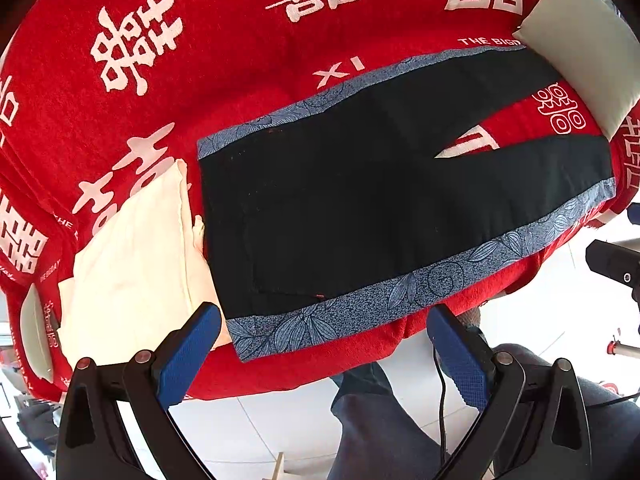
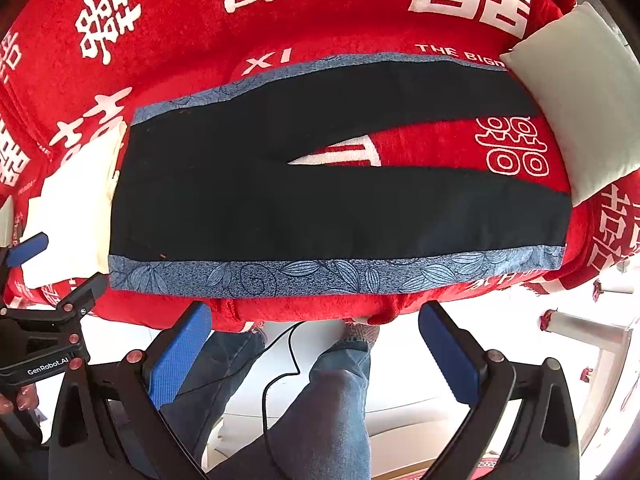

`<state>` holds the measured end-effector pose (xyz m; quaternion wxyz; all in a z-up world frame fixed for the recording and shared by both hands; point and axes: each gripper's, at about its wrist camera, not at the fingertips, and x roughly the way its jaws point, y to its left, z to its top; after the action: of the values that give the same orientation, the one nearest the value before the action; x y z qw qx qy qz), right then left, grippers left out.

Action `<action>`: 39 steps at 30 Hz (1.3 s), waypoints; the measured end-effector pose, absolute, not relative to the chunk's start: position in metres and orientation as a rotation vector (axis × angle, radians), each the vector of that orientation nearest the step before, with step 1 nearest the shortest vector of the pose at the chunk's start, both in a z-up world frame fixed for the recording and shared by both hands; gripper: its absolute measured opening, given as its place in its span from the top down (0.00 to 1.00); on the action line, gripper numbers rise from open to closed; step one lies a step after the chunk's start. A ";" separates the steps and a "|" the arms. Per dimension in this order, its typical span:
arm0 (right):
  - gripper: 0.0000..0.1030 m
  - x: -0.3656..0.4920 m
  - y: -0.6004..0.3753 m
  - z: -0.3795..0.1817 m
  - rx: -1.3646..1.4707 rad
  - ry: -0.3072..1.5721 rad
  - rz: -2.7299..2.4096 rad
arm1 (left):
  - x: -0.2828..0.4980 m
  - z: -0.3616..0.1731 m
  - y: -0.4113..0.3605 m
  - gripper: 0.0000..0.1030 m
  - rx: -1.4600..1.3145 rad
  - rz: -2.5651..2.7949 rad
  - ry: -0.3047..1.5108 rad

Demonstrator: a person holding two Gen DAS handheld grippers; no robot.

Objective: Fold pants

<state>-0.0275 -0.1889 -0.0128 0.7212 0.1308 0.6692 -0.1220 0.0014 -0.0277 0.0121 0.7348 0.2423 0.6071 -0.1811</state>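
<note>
Black pants (image 1: pixel 340 208) (image 2: pixel 320 208) with blue leaf-patterned side stripes lie flat on a red blanket, waist to the left, both legs spread rightward in a V. My left gripper (image 1: pixel 324 344) hovers open just short of the near stripe at the waist end, empty. My right gripper (image 2: pixel 316 344) is open too, off the near edge of the bed below the near leg's stripe, holding nothing. The left gripper's body also shows at the right wrist view's left edge (image 2: pixel 48 320).
A folded cream cloth (image 1: pixel 132 264) (image 2: pixel 76 220) lies against the waistband on the left. A white pillow (image 1: pixel 584 48) (image 2: pixel 576 100) sits by the leg cuffs. The red blanket (image 1: pixel 200 60) with white characters covers the bed. A person's jeans-clad legs (image 2: pixel 328 400) and a cable stand below.
</note>
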 end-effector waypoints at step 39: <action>0.00 -0.015 -0.193 -0.017 0.271 1.486 -0.237 | 0.008 0.021 -0.023 0.00 0.511 -0.321 1.295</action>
<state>-0.0149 -0.1926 -0.0171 0.7219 0.1225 0.6725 -0.1073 0.0081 -0.0234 0.0210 0.7554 0.2343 0.5940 -0.1471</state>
